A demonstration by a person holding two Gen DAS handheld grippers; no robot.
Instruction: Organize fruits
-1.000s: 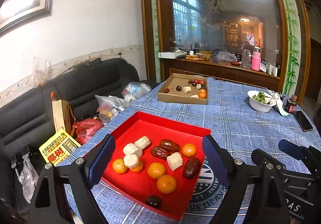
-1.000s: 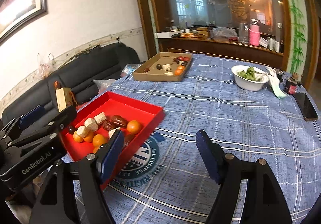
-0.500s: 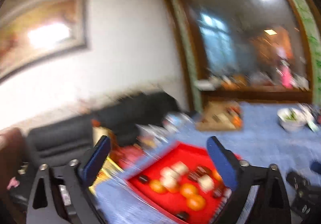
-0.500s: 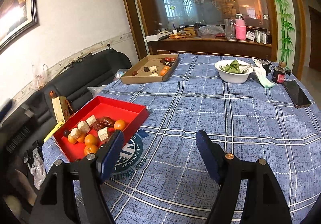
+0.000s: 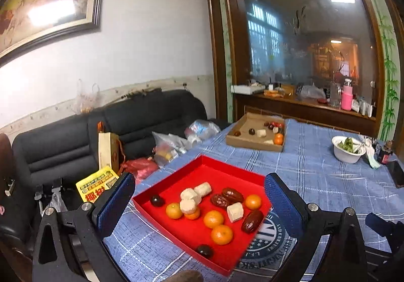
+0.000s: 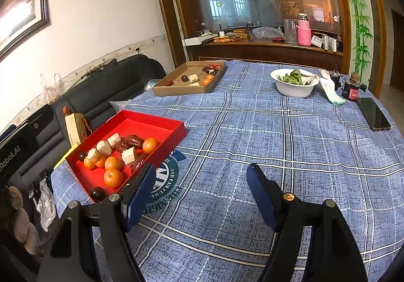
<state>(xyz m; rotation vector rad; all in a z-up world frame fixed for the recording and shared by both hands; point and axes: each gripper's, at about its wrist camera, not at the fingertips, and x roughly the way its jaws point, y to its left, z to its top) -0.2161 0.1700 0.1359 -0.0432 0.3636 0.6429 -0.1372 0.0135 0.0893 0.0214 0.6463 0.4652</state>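
A red tray (image 5: 202,170) on the blue plaid tablecloth holds several oranges (image 5: 213,218), brown dates (image 5: 232,194), white chunks (image 5: 188,194) and dark round fruits (image 5: 157,200). It also shows in the right wrist view (image 6: 151,122) at the left. A cardboard tray (image 5: 252,141) with a few more fruits sits farther back, also in the right wrist view (image 6: 181,90). My left gripper (image 5: 199,202) is open and empty, held above the red tray's near side. My right gripper (image 6: 200,188) is open and empty over bare cloth right of the red tray.
A white bowl of greens (image 6: 294,83), a small dark bottle (image 6: 351,87) and a phone (image 6: 373,114) lie at the table's far right. A black sofa (image 5: 101,135) with bags stands left of the table. A wooden counter (image 6: 265,50) runs behind.
Both grippers have pulled back and up from the table, so the red tray looks farther away. The left one swung sharply in between. Both stay open and empty.
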